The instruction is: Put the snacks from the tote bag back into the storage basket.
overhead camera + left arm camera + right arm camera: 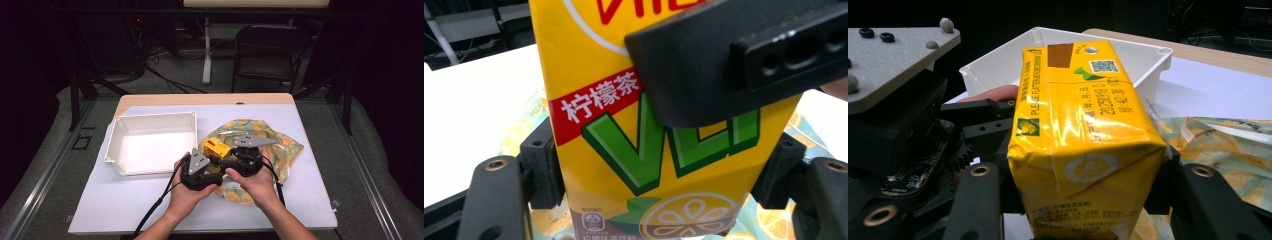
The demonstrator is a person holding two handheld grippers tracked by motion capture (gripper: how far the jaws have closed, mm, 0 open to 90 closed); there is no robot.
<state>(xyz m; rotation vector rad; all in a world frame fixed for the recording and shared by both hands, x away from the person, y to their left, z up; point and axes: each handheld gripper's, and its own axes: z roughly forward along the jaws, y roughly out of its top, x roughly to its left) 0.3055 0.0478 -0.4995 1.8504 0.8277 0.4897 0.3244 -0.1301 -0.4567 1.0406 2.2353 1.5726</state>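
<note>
A yellow lemon-tea carton (216,146) is held just above a lemon-print bag (282,150), between both grippers. In the left gripper view the carton (649,150) shows its green and red label, and my left gripper (659,172) is shut on its two sides. One jaw of the right gripper (734,55) crosses the carton's front there. In the right gripper view the carton (1083,135) lies end-on, with my right gripper (1088,175) shut on it and the left gripper's body (898,115) close at the left. From above, the left gripper (210,162) and right gripper (234,156) meet at the carton.
A white empty tray (150,117) stands left of the bag, its corner (1148,65) just behind the carton. A white sheet (310,200) covers the wooden table. A black chair (265,50) stands beyond the far edge.
</note>
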